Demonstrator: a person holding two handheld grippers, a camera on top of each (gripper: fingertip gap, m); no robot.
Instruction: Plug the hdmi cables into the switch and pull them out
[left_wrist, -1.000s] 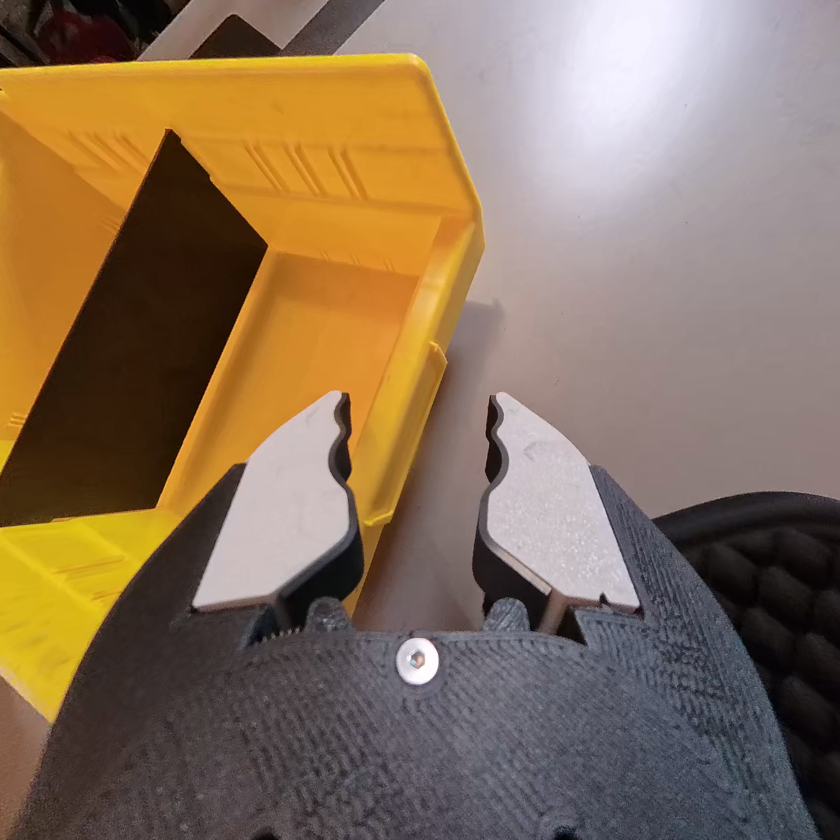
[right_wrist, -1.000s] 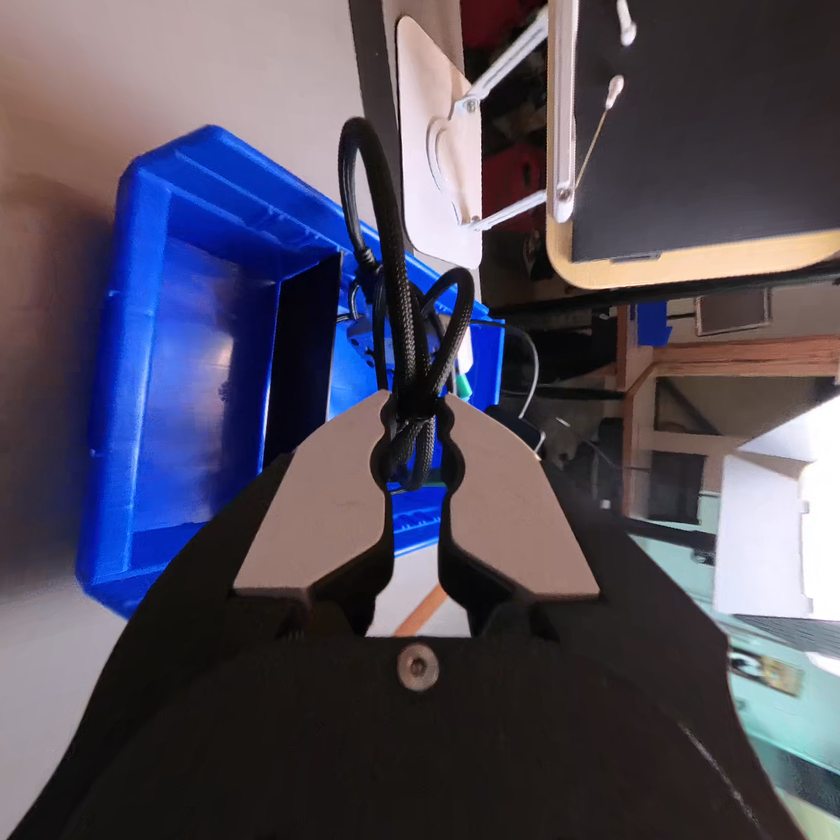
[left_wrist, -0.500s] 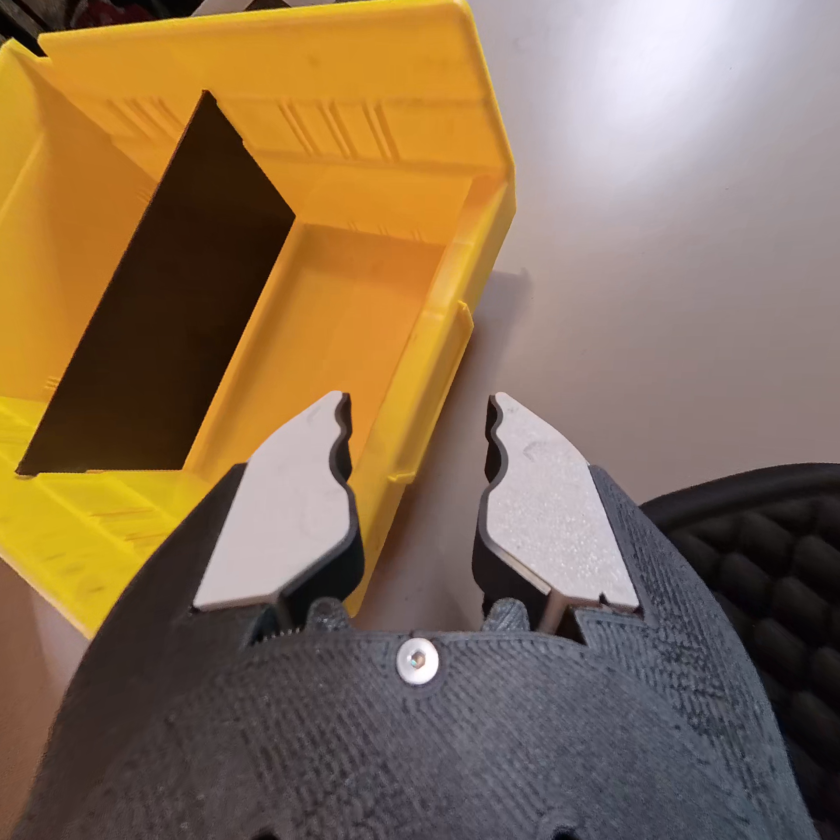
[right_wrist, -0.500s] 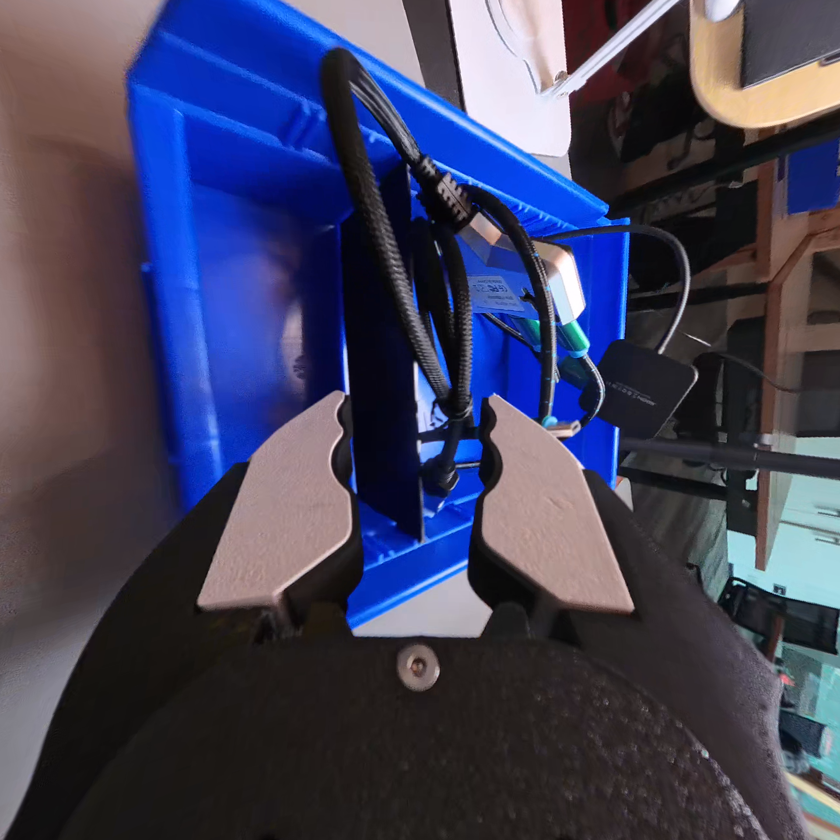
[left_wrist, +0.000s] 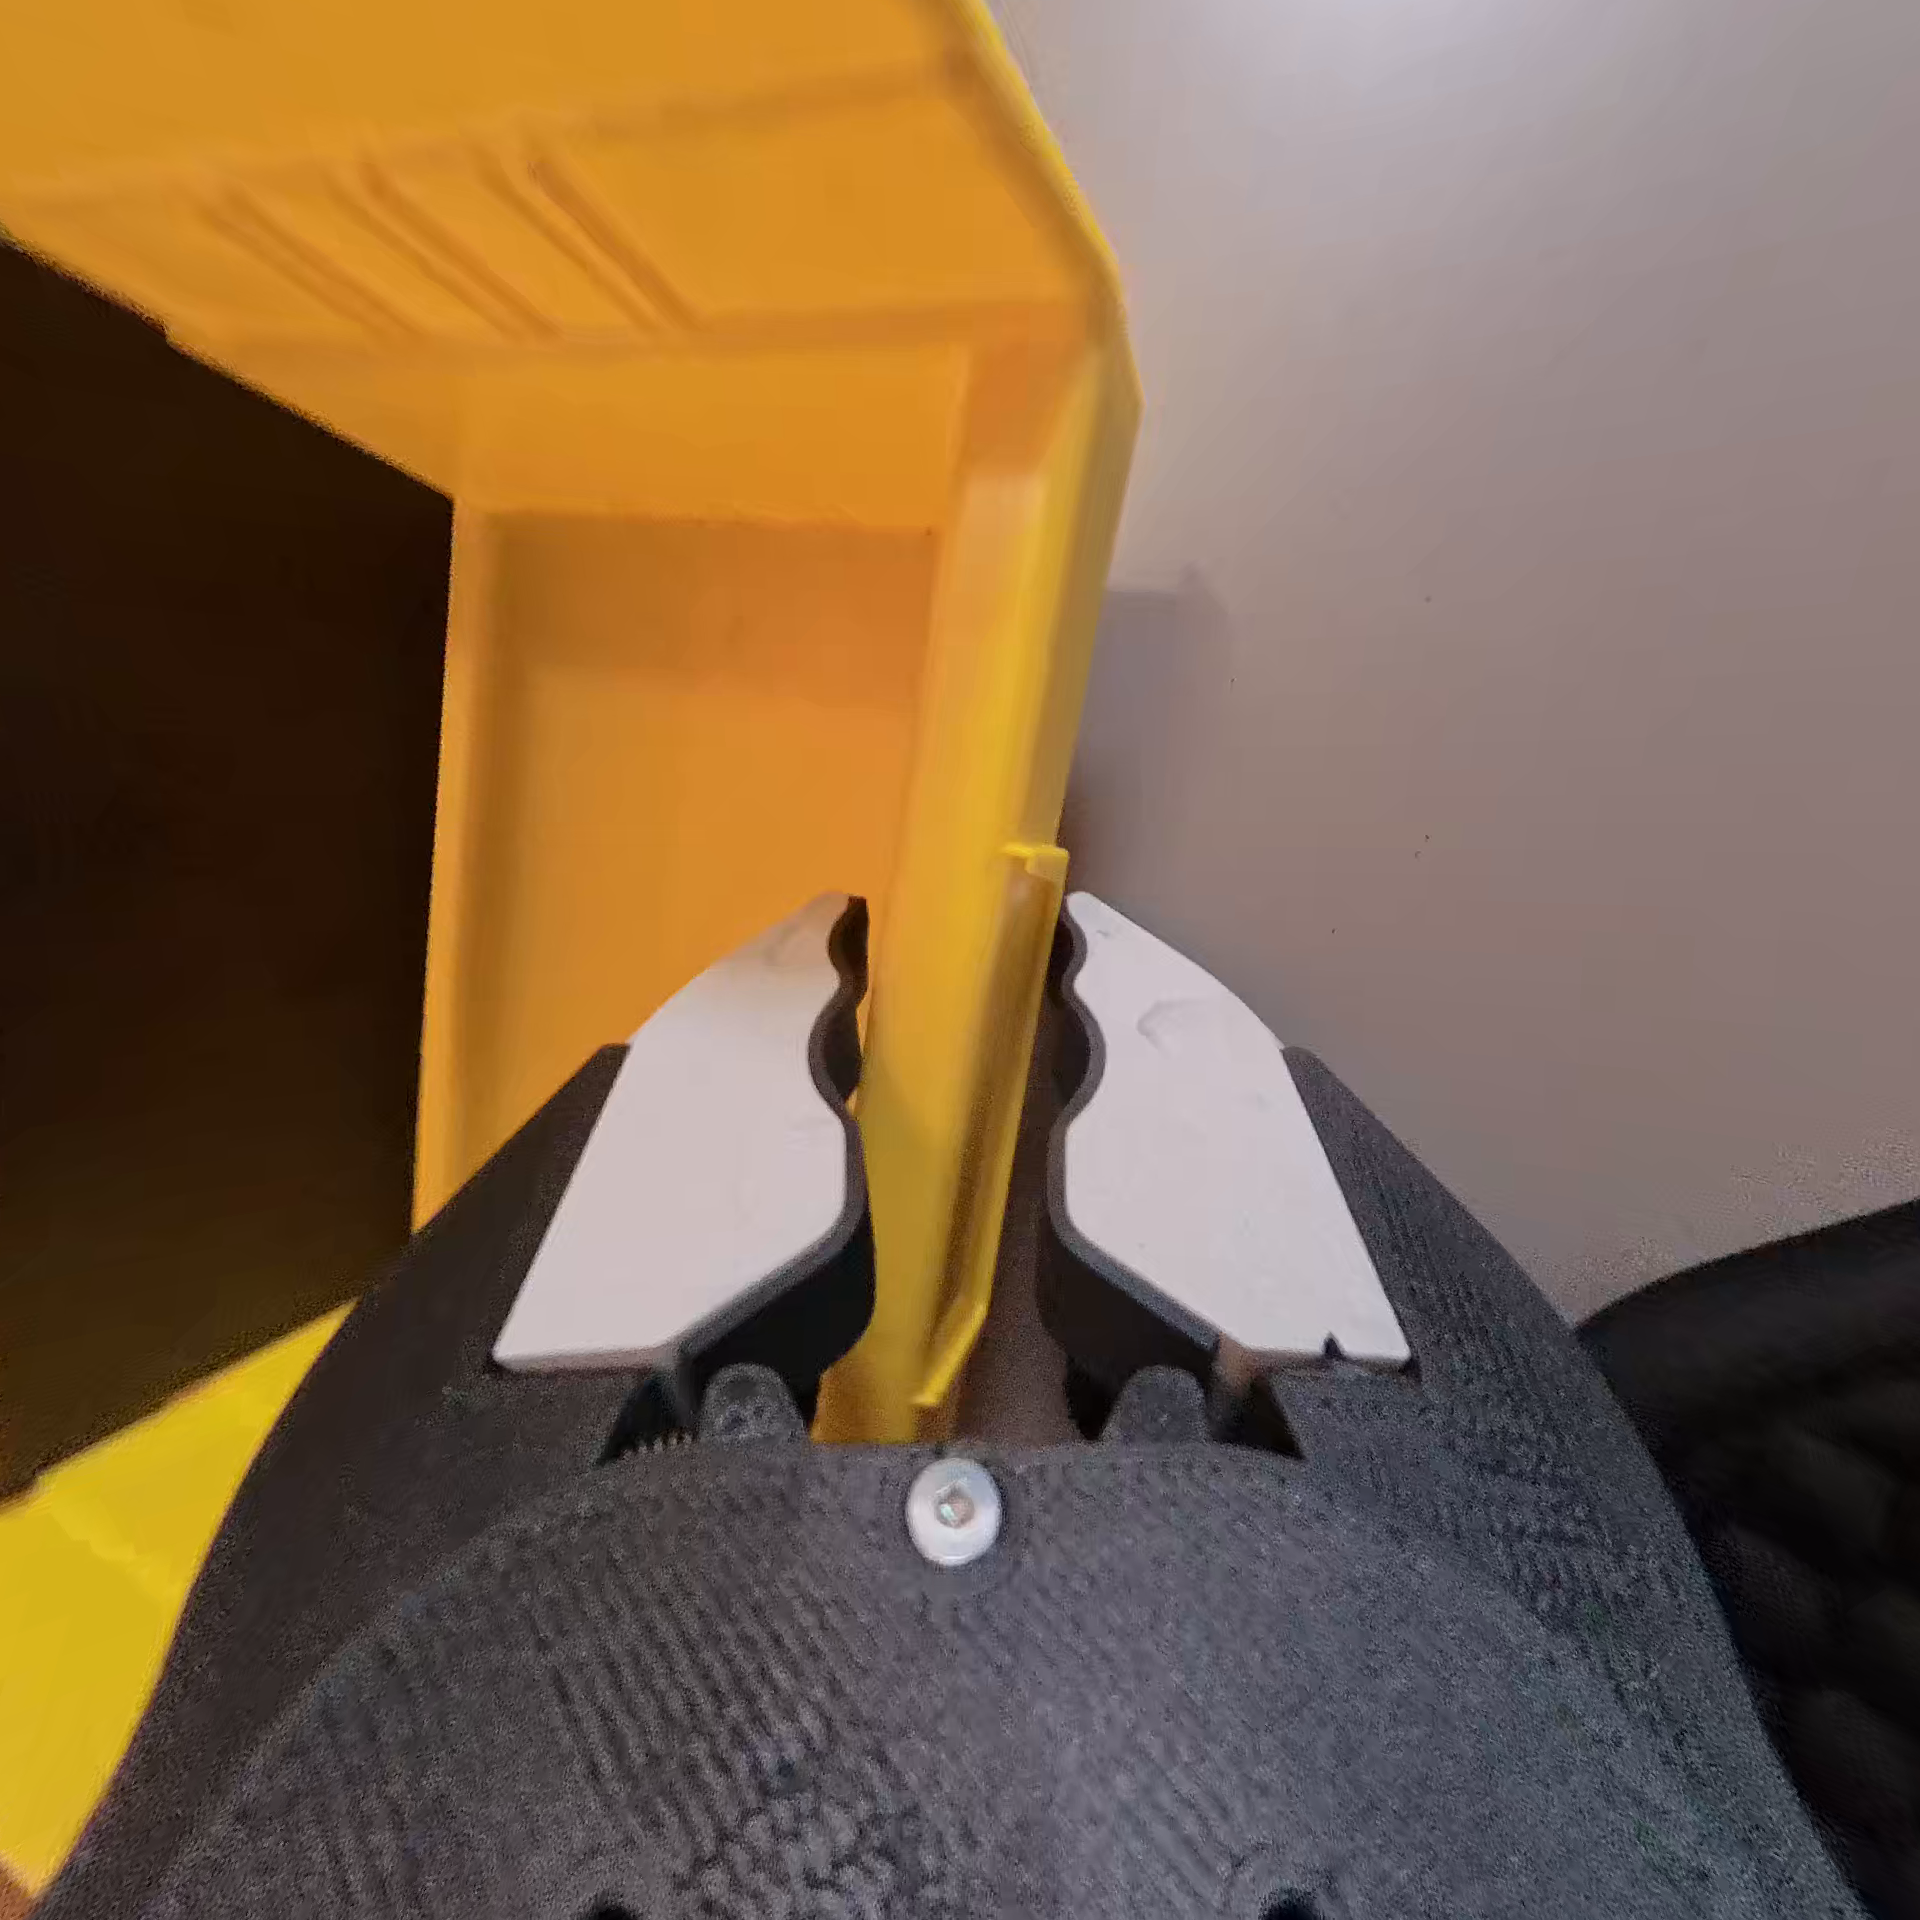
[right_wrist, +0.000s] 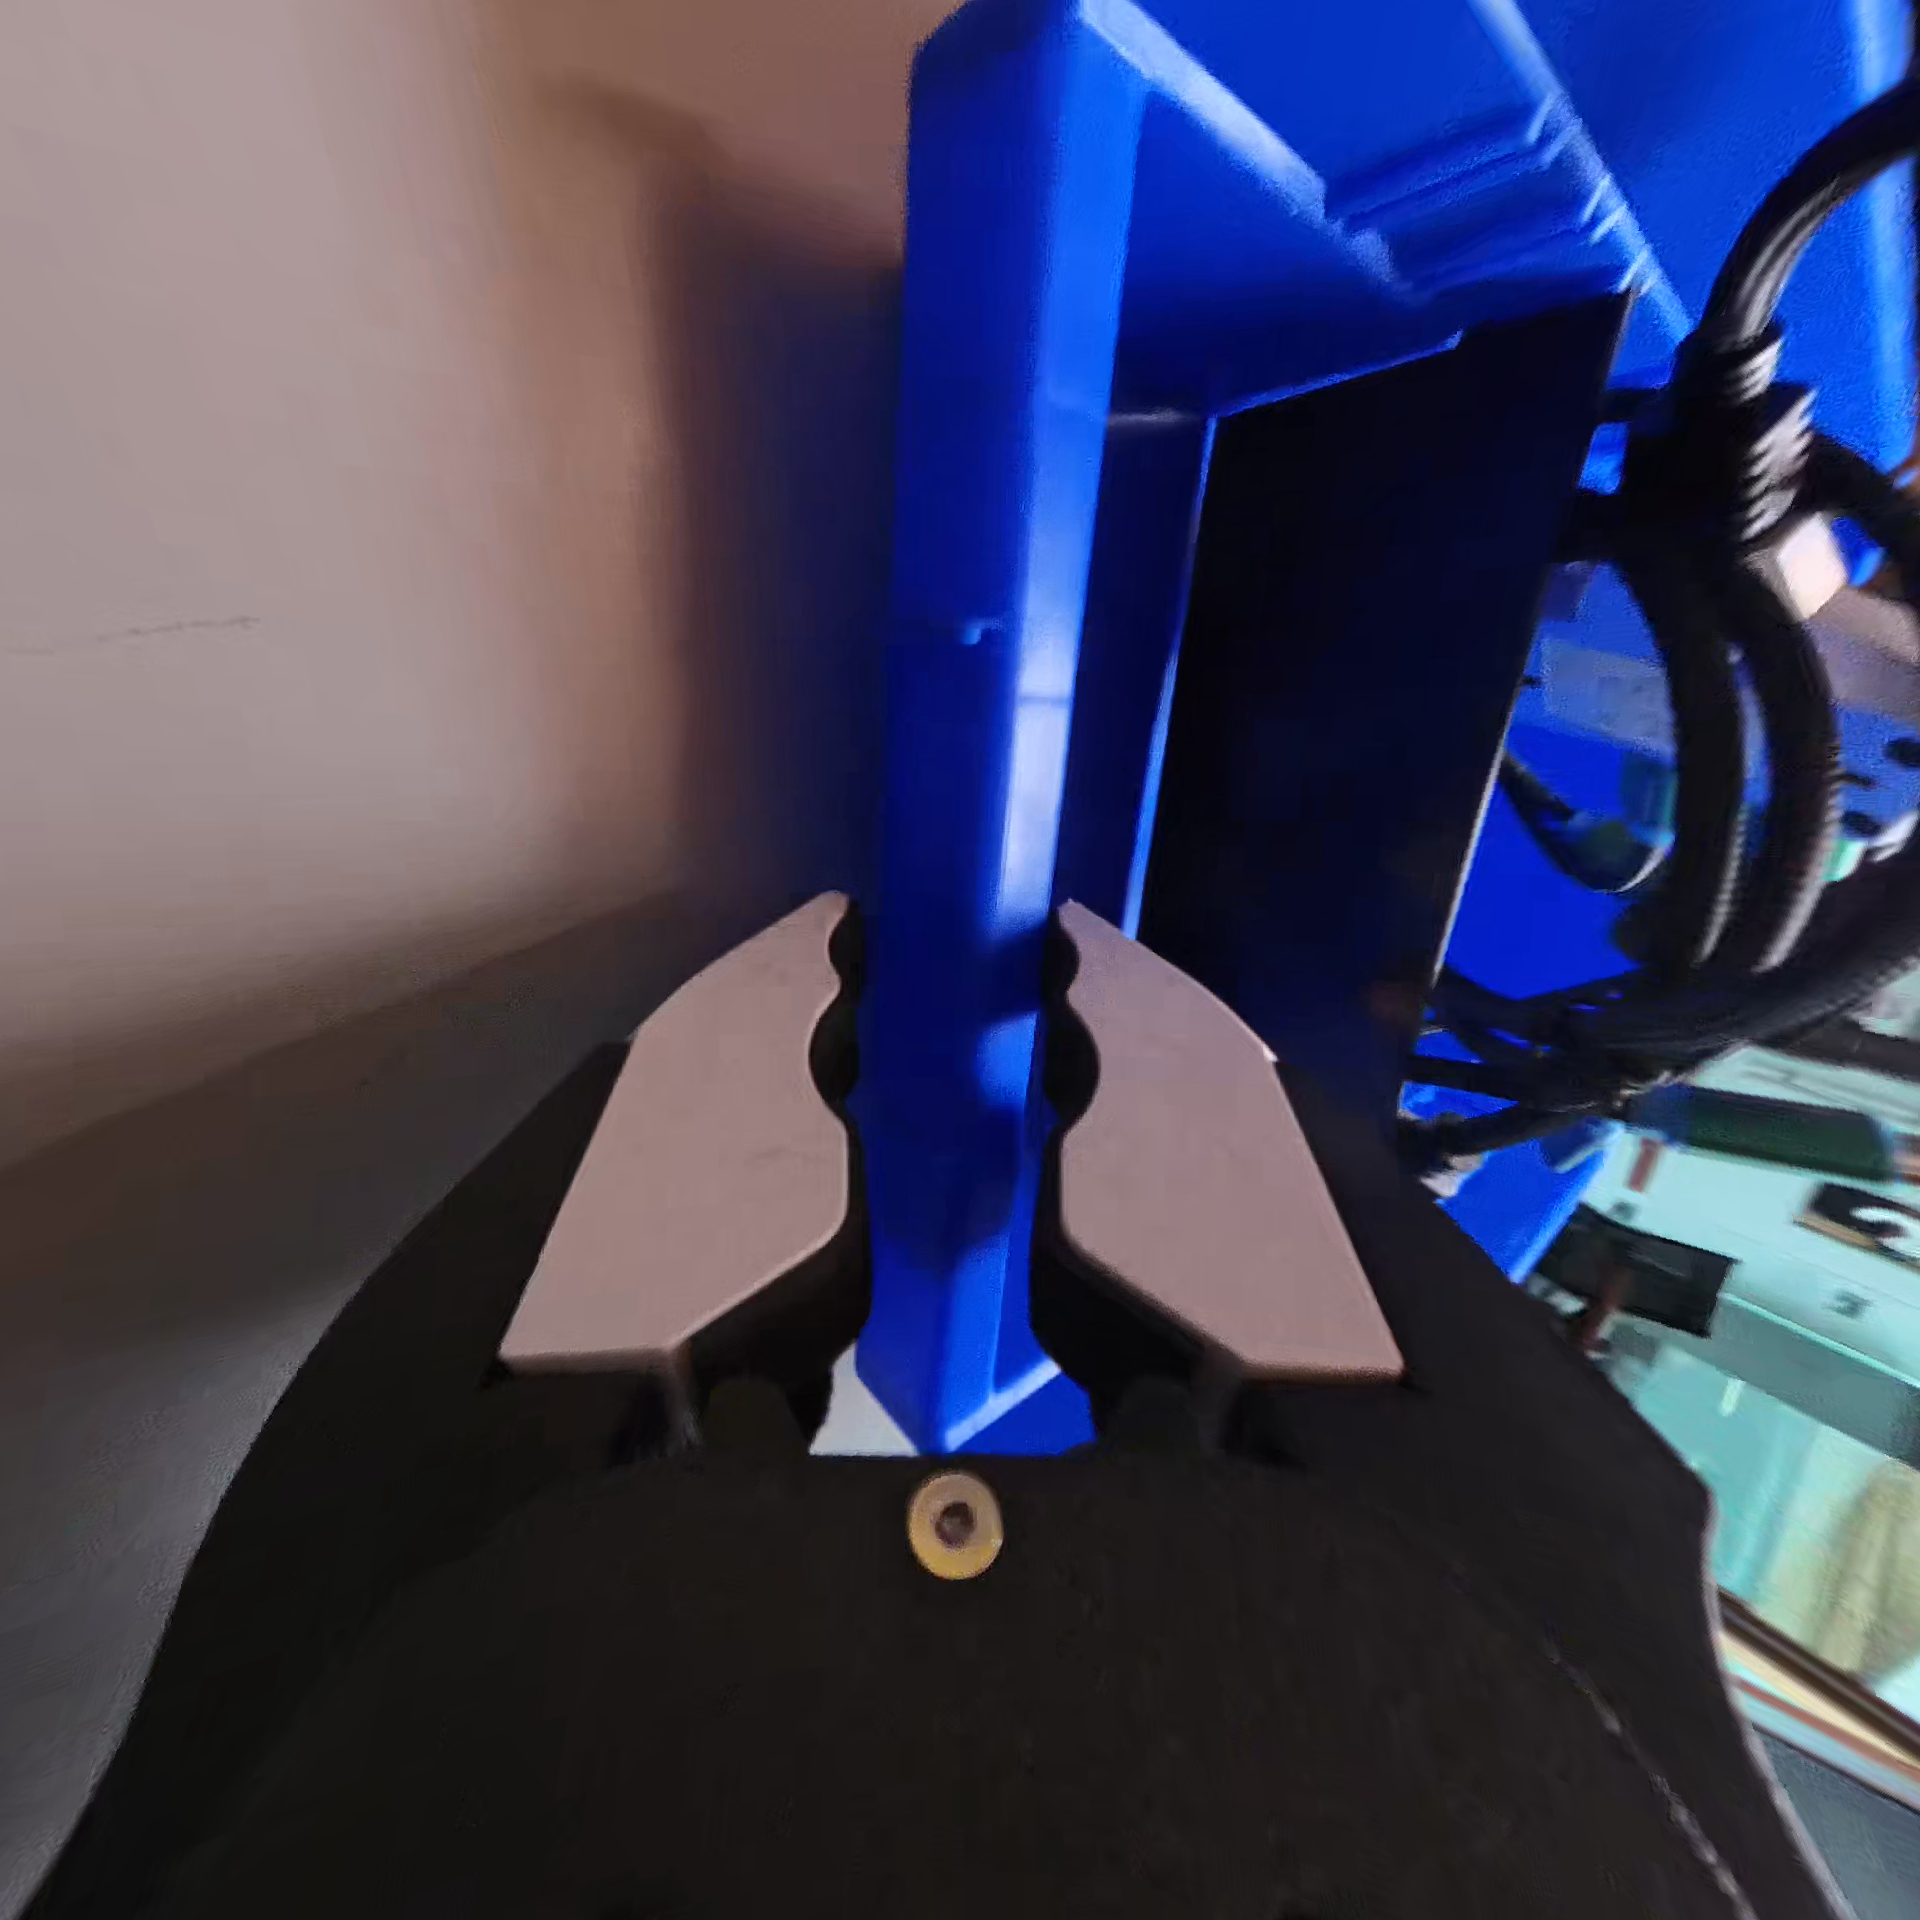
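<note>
The left gripper (left_wrist: 956, 935), earlier apart from the yellow plastic bin (left_wrist: 727, 436) with its fingers spread wide, now straddles the bin's right side wall, fingers narrowed against it. The right gripper (right_wrist: 951, 935), clamped on the bundle of black braided cables (right_wrist: 1766, 790) one second ago and then opened, now grips the left side wall of the blue plastic bin (right_wrist: 1039, 416). The cables lie in the bin's right compartment.

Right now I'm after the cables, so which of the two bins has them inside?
The blue bin, whose wall sits between the right tool's fingers; black cables fill its far side. The yellow bin looks empty.
</note>
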